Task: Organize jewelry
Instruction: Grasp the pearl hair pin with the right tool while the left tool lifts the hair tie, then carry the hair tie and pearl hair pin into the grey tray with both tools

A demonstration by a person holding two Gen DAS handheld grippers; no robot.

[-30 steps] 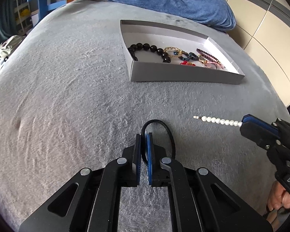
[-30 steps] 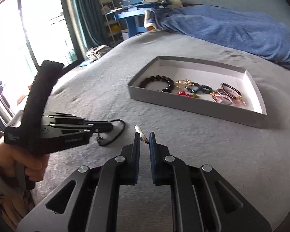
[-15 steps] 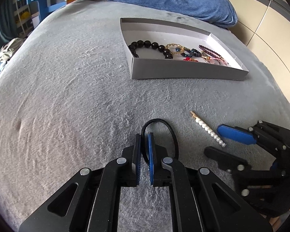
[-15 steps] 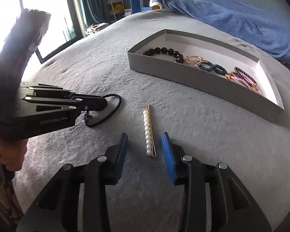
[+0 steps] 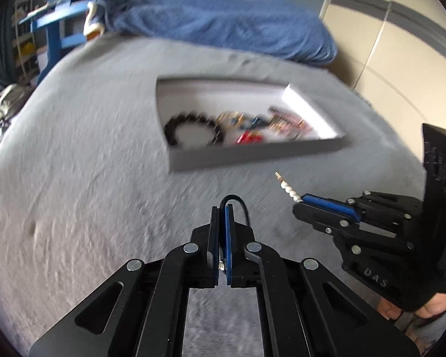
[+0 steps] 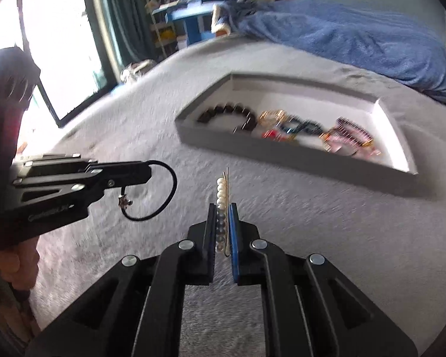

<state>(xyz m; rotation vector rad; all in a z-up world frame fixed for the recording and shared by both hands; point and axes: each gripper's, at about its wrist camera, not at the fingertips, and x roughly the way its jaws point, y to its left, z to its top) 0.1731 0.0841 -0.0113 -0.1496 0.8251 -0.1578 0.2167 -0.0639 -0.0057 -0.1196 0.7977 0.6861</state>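
Item 1: my left gripper [image 5: 221, 208], jaws clamped on a black elastic cord loop [image 6: 163, 190], above the grey bed cover [image 5: 74, 178].
Item 2: my right gripper [image 6: 222, 208], jaws just closed onto a white pearl-beaded hairpin [image 6: 223, 190].
Item 3: shallow grey cardboard tray [image 6: 282, 156] of bracelets, near the cover's far edge.

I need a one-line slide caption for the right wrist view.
Right claw shut on a pearl hair pin, left claw holding a black cord loop, grey jewelry tray ahead.
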